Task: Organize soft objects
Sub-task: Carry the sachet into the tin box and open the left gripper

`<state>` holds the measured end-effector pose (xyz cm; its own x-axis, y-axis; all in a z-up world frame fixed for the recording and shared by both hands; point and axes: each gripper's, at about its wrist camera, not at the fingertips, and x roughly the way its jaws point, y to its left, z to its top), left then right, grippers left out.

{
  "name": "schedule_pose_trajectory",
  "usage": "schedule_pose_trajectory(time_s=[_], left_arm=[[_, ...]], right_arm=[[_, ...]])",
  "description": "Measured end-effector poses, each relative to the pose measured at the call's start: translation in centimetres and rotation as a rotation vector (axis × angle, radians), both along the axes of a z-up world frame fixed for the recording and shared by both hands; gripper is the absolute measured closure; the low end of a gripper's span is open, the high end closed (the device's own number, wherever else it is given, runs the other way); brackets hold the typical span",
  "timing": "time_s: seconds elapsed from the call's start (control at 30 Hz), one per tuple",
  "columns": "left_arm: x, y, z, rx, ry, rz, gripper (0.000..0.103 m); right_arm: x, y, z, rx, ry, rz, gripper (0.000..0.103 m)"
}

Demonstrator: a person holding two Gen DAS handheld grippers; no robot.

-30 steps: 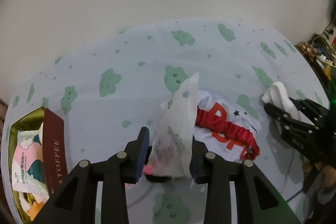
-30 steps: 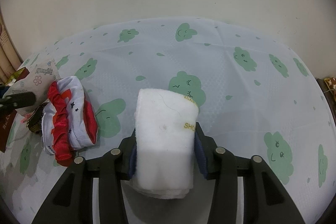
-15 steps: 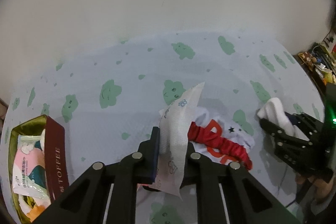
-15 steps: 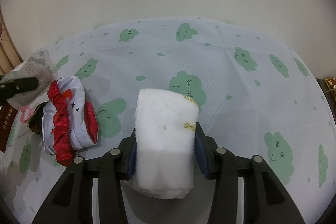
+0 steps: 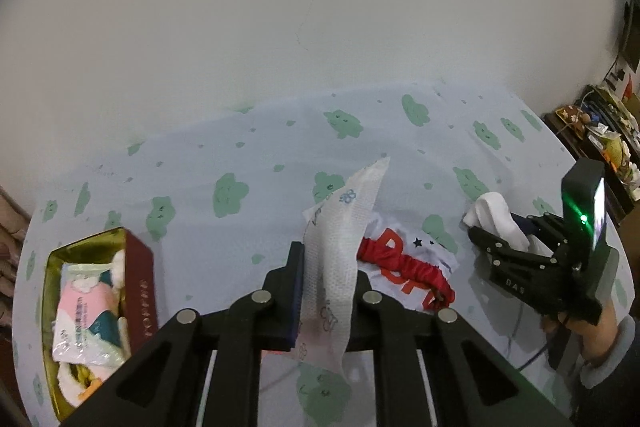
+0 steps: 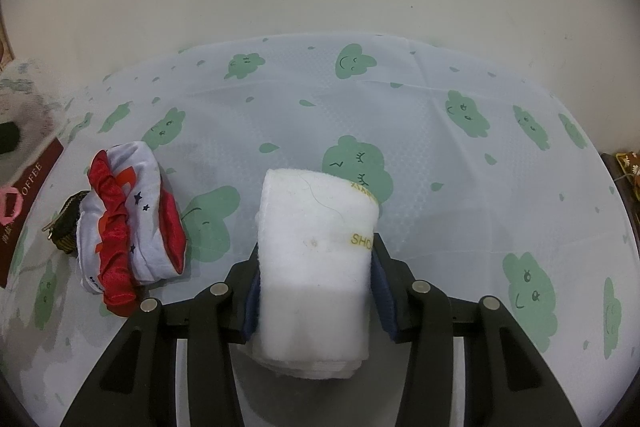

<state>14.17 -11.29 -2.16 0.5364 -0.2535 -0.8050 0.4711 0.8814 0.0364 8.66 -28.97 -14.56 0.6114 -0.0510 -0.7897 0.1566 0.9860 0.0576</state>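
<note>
Clamping tight, the left gripper (image 5: 326,291) now has the thin printed tissue pack (image 5: 340,251) pinched flat between its pads, where a second ago its jaws stood apart on either side of the pack; they have closed fully and the pack now hangs clear of the cloud-print tablecloth (image 5: 240,163), which sits lower in this view than before. Just beyond and right of these fingertips lies the red-and-white garment (image 5: 404,263), untouched on the cloth. Off to the lower left stands the open gold-lined tin (image 5: 138,267), already holding other soft packs, so the likely next move is a carry that way. The right gripper (image 6: 314,267) shows no change: it grips the rolled white towel (image 6: 316,239) between its blue pads, with the garment lying to its left. Judging by this, one item is secured for stowing, and the towel and garment are yet to go in.
</note>
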Motion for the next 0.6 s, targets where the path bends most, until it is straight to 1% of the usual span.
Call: schedule_pose_trajectory(time_s=[0.13, 0.37, 0.6], left_arm=[[-0.7, 1.6, 0.8, -0.004, -0.004, 0.025, 0.09], [-0.9, 5.8, 2.5, 0.002, -0.018, 0.106, 0.09], [-0.6, 12.1, 5.5, 0.027, -0.079, 0.225, 0.09]], right_arm=[[0.0, 0.0, 0.0, 0.0, 0.0, 0.0, 0.059], [0.1, -0.1, 0.0, -0.004, 0.001, 0.002, 0.059], [0.0, 0.0, 0.0, -0.004, 0.001, 0.002, 0.059]])
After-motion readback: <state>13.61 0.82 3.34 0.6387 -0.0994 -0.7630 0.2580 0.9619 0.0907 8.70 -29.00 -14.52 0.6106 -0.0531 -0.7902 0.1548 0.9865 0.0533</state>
